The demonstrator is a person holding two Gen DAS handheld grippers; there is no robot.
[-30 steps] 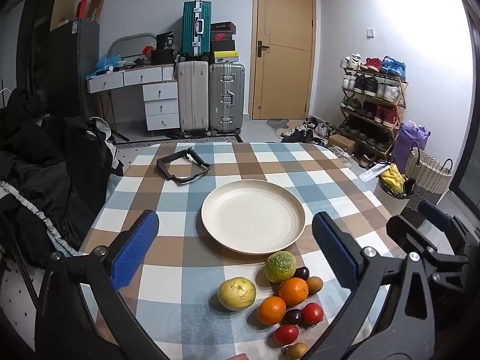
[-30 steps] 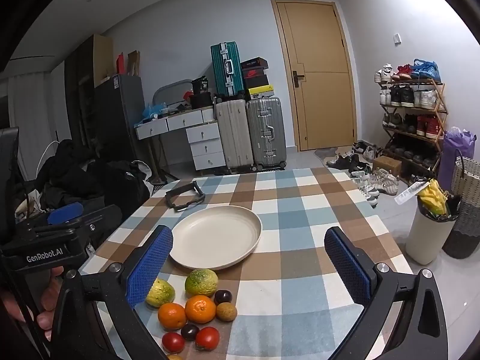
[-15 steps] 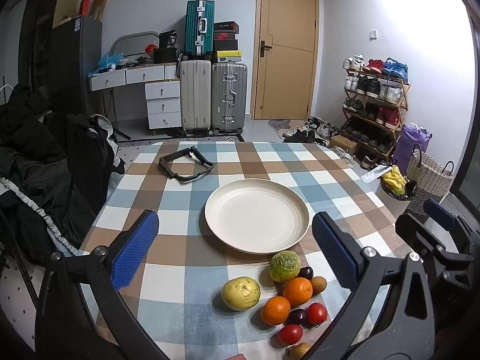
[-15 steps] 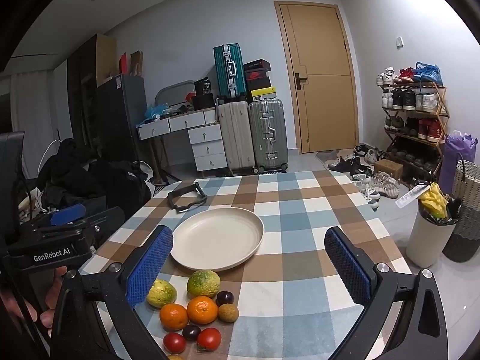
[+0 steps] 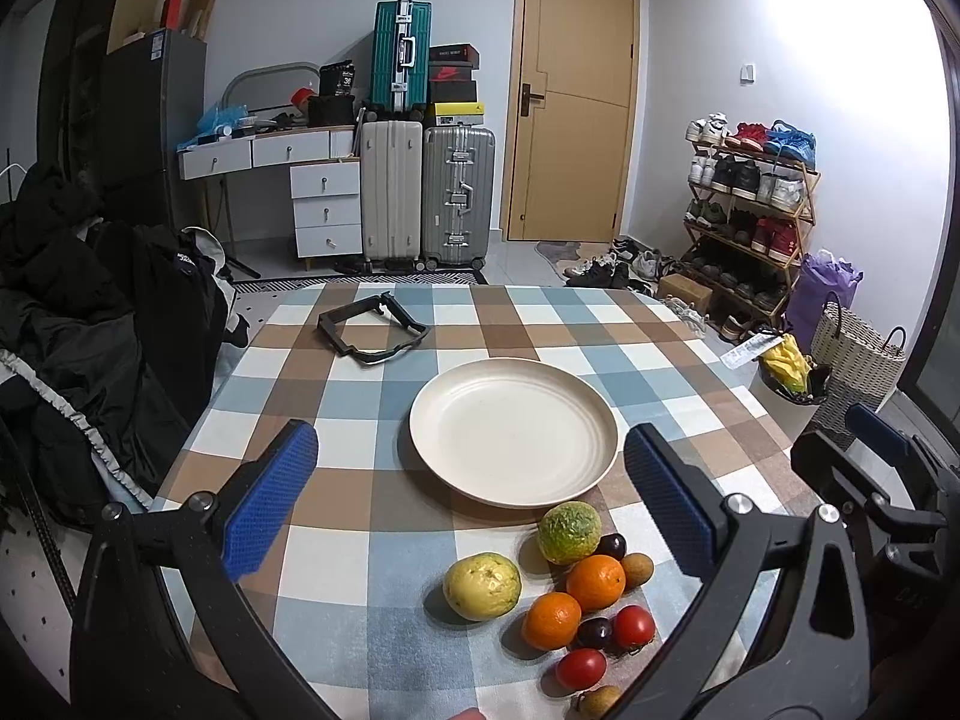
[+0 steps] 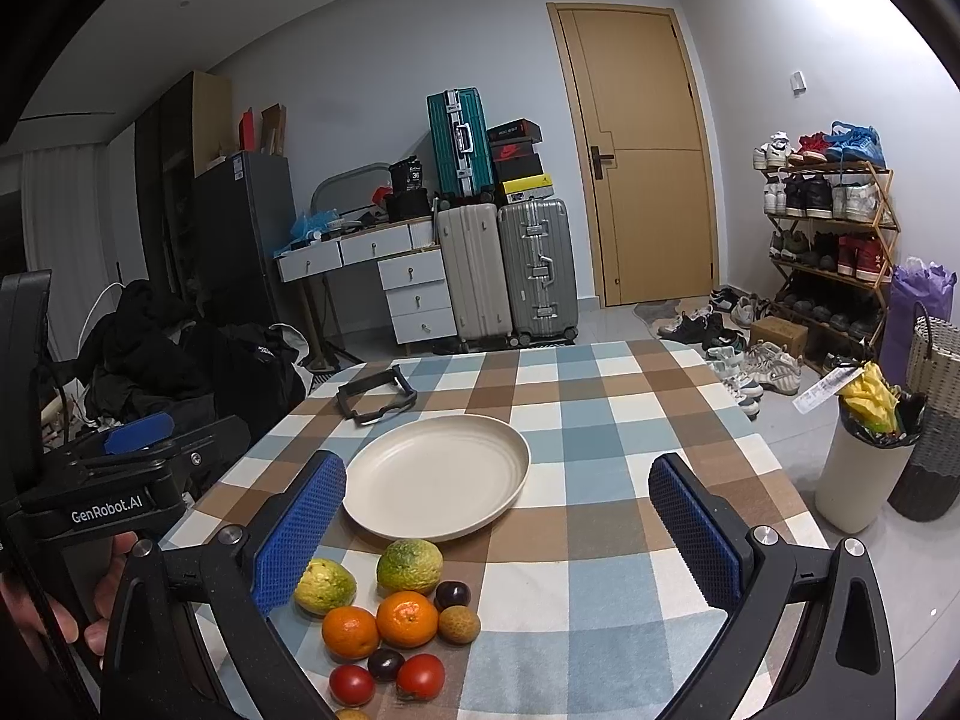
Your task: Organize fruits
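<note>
A cream plate [image 5: 513, 431] [image 6: 438, 474] lies bare at the middle of the checked table. In front of it sits a cluster of fruit: a yellow-green guava [image 5: 482, 586] [image 6: 324, 586], a green citrus [image 5: 568, 532] [image 6: 409, 566], two oranges [image 5: 595, 582] [image 6: 407, 619], two tomatoes [image 5: 633, 626] [image 6: 420, 676], dark plums [image 5: 611, 546] and small brown fruits [image 5: 636, 570]. My left gripper [image 5: 471, 516] hovers open above the table, left of the fruit. My right gripper [image 6: 498, 531] is open too, with the fruit at its left finger [image 6: 297, 534]. Neither holds anything.
A black strap-like frame [image 5: 373, 331] [image 6: 375, 400] lies on the table behind the plate. Dark clothes [image 5: 72, 324] are piled at the table's left. A white bin [image 6: 864, 468] and a woven basket [image 5: 855, 354] stand on the floor to the right.
Both views have shifted slightly: the plate and fruit sit a little further right and lower in the left view. Nothing was grasped and both grippers stay open.
</note>
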